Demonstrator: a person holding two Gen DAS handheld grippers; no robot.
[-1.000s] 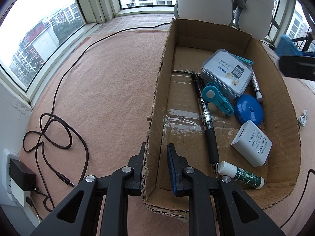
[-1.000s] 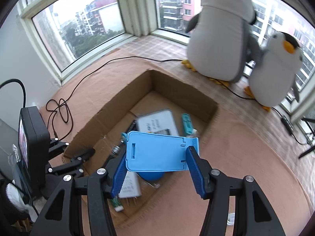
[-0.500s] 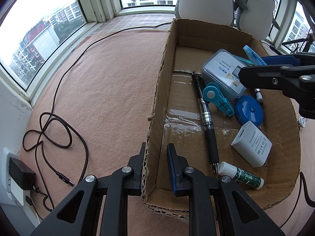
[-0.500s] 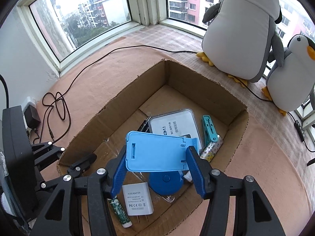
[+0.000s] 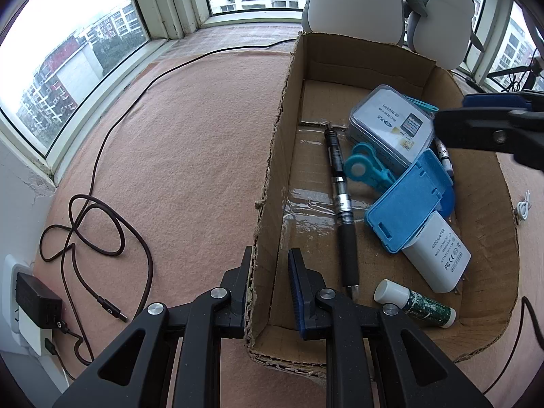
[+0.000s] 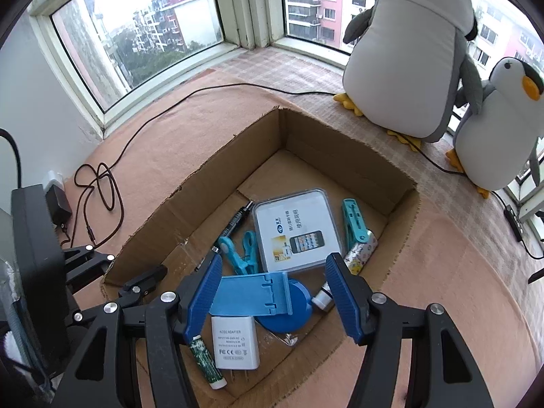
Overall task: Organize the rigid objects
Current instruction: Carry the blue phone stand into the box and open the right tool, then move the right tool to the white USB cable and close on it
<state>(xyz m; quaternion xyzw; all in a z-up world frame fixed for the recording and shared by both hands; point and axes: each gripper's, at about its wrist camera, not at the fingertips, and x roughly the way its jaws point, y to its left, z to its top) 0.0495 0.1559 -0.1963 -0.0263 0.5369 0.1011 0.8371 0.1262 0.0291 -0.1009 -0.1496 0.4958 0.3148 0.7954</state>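
On the left, a dark cable (image 5: 102,210) lies in loops on a pink mat (image 5: 176,156), running to a black plug (image 5: 37,306) at the wall. Next comes the left gripper (image 5: 268,272), pinched narrow on the near left wall of an open cardboard box (image 5: 268,183), one finger outside and one inside, steadying it.

Inside the box, from left to right, lie a black pen (image 5: 343,204), a teal clip (image 5: 367,170), a clear-lidded case (image 5: 391,125) and a blue phone stand (image 5: 408,200). The stand is the piece just dealt with. It lies tilted, its lower edge propped on a white adapter (image 5: 438,255) and its upper part over a round blue object (image 6: 289,306). A green and white tube (image 5: 414,302) lies nearest the front wall.

At the far right, the right gripper (image 6: 272,299) hangs above the box. Its jaws have just been opening and now stand apart, with the stand below them and free of the pads.

The release looks complete. To finish the step well, the right gripper should probably rise straight up before moving sideways, so neither finger catches the propped stand or the box wall. The left grip is best kept firm meanwhile. The stand may slide off the adapter if bumped.

Two plush penguins (image 6: 408,51) sit beyond the box by the window.
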